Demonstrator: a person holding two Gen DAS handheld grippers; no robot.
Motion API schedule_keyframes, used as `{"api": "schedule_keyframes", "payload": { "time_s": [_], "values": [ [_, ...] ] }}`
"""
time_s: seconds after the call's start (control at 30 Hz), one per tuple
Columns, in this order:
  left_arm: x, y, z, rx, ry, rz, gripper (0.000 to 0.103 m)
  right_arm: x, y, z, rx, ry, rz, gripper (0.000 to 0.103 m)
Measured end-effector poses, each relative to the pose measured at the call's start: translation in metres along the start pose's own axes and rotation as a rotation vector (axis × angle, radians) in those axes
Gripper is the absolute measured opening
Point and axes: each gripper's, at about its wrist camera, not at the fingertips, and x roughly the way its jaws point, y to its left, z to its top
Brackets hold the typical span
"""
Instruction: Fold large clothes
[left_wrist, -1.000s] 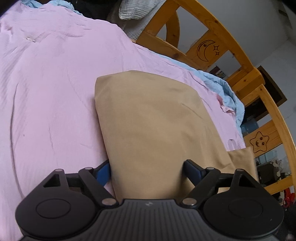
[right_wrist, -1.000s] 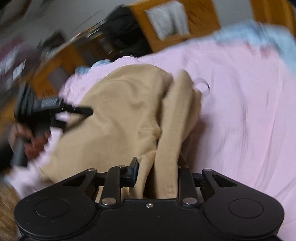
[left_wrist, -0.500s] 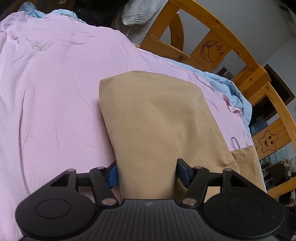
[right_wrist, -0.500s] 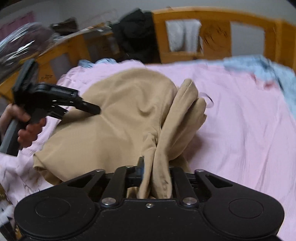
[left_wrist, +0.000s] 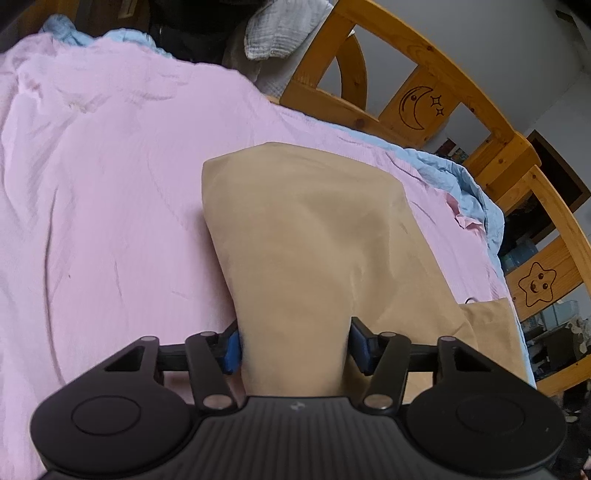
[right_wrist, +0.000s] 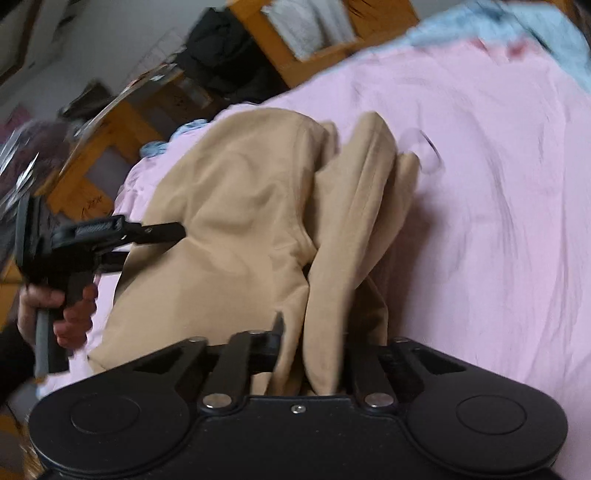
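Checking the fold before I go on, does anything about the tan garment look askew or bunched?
Yes. The tan garment lies smooth on the left gripper's side, but beside the right gripper it bunches into upright, uneven ridges on the pink sheet.

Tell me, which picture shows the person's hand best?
The right wrist view. There the hand shows at the left edge, wrapped around the left gripper's handle beside the tan garment. The left wrist view shows no hand, only that gripper's own body and fingers around the garment.

Tan garment (left_wrist: 310, 236) on pink-sheeted bed (left_wrist: 103, 206)
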Motion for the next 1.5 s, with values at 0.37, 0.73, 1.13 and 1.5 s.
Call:
{"api": "schedule_keyframes", "payload": {
  "time_s": [0.37,0.73,1.13,1.5],
  "values": [
    [-0.033,-0.014,0.007,0.045,-0.039,-0.013,0.048,-0.033,0.043,0.005,-0.224,-0.147,-0.029,0.005],
    [-0.086,0.008,0.050,0.074,-0.203,0.042,0.047,-0.024,0.109,0.046,-0.427,-0.285,-0.020,0.005],
    [-0.043,0.078,0.070,-0.012,-0.162,0.203,0.051,0.094,0.127,0.061,-0.396,-0.264,-0.035,0.005],
    [-0.040,0.100,0.059,-0.111,-0.171,0.219,0.072,0.106,0.106,0.062,-0.334,-0.226,-0.063,0.028]
  ]
}}
